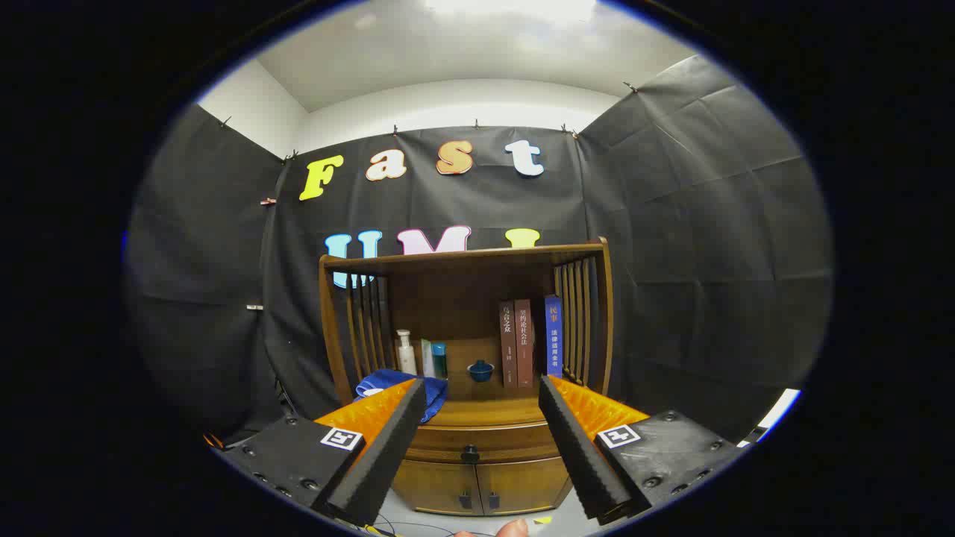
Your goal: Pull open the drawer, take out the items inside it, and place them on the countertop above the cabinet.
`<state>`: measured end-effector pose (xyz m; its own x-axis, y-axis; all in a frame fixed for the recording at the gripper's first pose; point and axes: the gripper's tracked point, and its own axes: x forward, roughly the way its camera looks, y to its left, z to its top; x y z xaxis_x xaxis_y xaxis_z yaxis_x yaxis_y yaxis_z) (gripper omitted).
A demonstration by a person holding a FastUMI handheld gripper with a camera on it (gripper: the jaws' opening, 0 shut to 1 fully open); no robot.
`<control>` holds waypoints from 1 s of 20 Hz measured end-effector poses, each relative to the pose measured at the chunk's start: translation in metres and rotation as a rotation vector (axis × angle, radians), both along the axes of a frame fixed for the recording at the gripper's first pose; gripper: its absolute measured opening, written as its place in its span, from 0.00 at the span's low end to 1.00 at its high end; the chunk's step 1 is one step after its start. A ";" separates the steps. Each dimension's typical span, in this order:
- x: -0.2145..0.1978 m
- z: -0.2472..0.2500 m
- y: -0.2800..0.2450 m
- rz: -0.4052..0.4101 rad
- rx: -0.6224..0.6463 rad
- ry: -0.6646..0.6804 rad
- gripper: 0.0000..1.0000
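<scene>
Hovered short of brown wooden cabinet (477, 418), gripper (481, 391) fingers spread wide, empty; its dark-knobbed shut drawer (470, 447) between them.

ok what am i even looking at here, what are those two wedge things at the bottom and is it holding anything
The picture comes from a camera mounted on a handheld gripper, looking forward along its two fingers. Those two wedges are the fingers; a person carries the tool, and there is no robot arm. The jaws stand open with nothing between them.

Ahead, seen through the gap, is a small wooden cabinet. Its drawer is shut, with a dark knob at its middle and two small doors below. On the countertop above the drawer sit a white pump bottle, a small teal container, a little blue lidded bowl, three upright books and a blue cloth on the left. The gripper is apart from the knob, so the drawer is not yet pulled.
</scene>
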<state>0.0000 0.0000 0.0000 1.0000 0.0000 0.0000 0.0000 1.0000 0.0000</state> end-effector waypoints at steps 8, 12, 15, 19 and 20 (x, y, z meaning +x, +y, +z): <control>0.004 -0.008 0.003 0.007 0.006 0.024 0.99; 0.004 -0.006 0.007 0.013 0.002 0.019 0.99; 0.005 -0.006 0.010 0.016 -0.002 0.020 0.99; 0.003 -0.004 0.014 0.016 -0.016 0.021 0.99; 0.002 -0.005 0.015 0.018 -0.018 0.022 0.99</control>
<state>0.0024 0.0146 -0.0046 0.9996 0.0182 -0.0219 -0.0185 0.9997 -0.0174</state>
